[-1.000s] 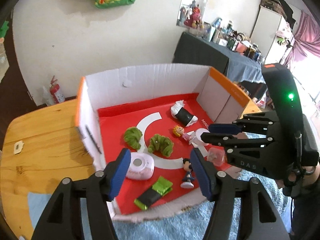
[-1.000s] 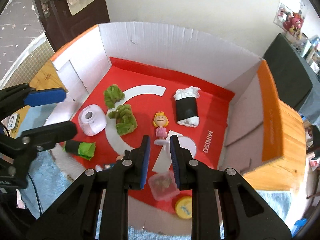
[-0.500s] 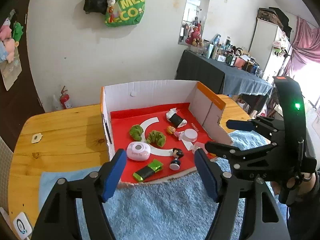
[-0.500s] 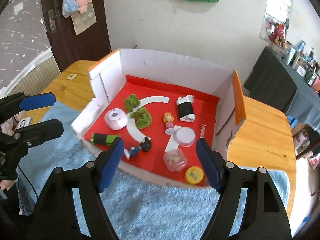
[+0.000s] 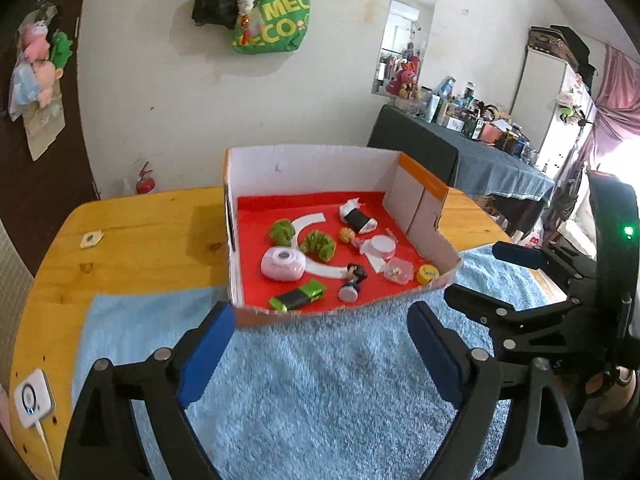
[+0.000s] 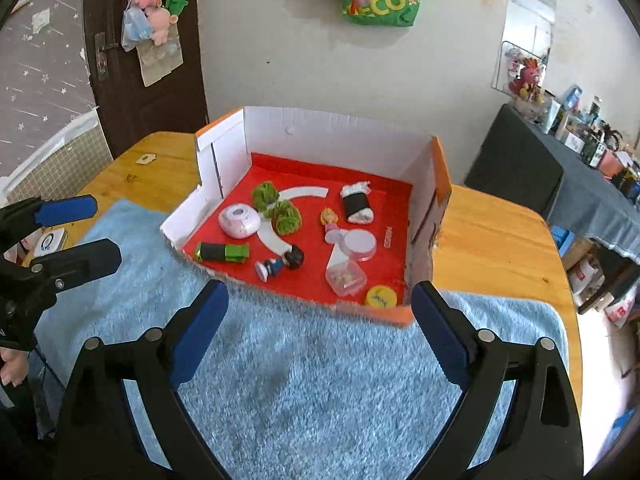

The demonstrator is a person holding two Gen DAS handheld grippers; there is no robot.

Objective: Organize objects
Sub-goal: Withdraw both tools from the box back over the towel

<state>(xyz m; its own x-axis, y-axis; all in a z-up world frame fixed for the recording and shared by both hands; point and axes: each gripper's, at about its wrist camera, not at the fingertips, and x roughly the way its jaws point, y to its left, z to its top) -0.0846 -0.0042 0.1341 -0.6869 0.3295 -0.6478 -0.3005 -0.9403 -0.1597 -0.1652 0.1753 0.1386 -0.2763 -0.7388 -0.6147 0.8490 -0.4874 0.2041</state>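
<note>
Both grippers stood clear of the cardboard box (image 6: 424, 184), jaws just spread wide, nothing between them.
Left gripper (image 5: 320, 354) and right gripper (image 6: 320, 328) hovered over the blue towel (image 6: 304, 392); toys lay inside the box, so sorting looked finished, unless another item needed fetching.

The left gripper (image 5: 316, 344), its blue-padded jaws just opened wide with nothing between them, hangs over a fluffy light-blue towel (image 5: 320, 392). Ahead, a red-floored cardboard box (image 5: 304, 166) on the wooden table (image 5: 132, 240) holds a pink round case (image 5: 283, 265), two green plush pieces (image 5: 317, 244), and what looks like a small dark-haired figurine (image 5: 352, 280). The right gripper (image 5: 486, 276) stands open at right.
</note>
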